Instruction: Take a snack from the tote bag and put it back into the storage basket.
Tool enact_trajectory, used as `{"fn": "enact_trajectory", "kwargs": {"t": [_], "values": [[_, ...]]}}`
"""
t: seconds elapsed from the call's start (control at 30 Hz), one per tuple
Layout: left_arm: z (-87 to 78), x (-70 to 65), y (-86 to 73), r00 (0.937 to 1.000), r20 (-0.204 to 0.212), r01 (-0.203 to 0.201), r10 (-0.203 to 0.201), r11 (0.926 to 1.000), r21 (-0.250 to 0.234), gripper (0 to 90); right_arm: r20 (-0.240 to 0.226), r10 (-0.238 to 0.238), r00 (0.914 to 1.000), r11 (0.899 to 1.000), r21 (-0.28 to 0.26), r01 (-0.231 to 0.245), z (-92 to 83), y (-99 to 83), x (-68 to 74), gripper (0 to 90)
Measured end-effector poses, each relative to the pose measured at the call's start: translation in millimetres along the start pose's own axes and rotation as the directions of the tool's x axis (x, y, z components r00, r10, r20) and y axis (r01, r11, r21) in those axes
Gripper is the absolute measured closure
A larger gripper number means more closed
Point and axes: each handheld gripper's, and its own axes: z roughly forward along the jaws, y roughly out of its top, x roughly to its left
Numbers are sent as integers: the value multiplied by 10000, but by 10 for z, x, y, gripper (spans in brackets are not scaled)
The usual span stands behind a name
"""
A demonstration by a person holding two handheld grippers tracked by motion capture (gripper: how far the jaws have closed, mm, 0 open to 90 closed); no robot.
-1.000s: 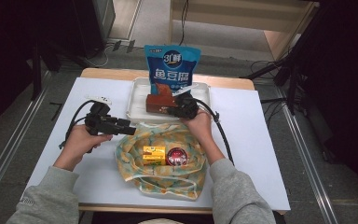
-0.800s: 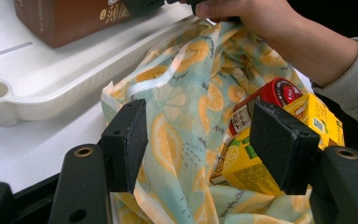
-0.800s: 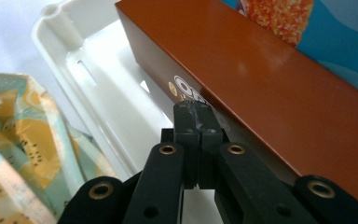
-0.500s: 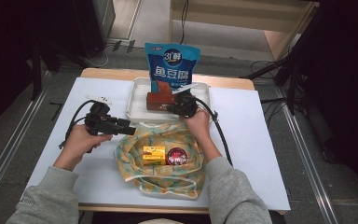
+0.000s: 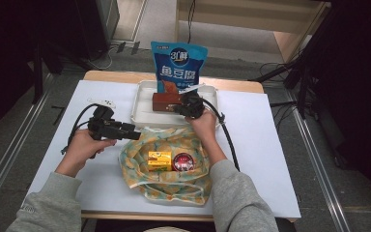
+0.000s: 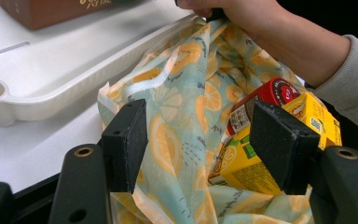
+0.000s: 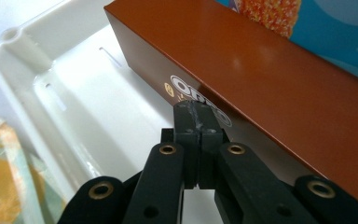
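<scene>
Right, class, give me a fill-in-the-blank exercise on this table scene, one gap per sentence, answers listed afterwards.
1. The brown box lies in the white ____.
2. The right gripper's jaws are ____, tips at the brown box.
3. The yellow carton and red can lie in the ____-patterned cloth bag.
4. The left gripper's jaws are ____.

Missing words: tray; shut; lemon; open

A tray (image 5: 142,104) sits at the far middle of the surface (image 5: 270,159), a box (image 5: 166,101) lying in it and a snack pouch (image 5: 178,65) standing at its far side. Just near of the tray lies a cloth bag (image 5: 140,159) holding a carton (image 5: 159,160), left, and a can (image 5: 183,162), right. The left gripper (image 5: 131,135) rests at the bag's left edge; the right gripper (image 5: 176,107) meets the box.
</scene>
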Motion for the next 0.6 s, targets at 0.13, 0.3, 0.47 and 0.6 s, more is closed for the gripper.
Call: {"fn": "enact_trajectory", "kwargs": {"t": [0.13,0.3,0.47,0.6], "values": [[-1,-8,1,10000,21,-20,20,10000,-15,373,36,241,9997,9997,-95,-240,14,9,-35,900],[0,-7,1,10000,10,-20,20,10000,3,373,31,296,9996,9995,-107,-296,30,7,-48,900],[7,-8,-4,10000,-37,-18,18,10000,32,373,-111,385,9992,9993,-27,-386,40,-8,-54,900],[7,-6,-3,10000,-49,-10,11,10000,47,373,-298,505,9983,9986,-138,-510,-1,-12,-61,900]]}}
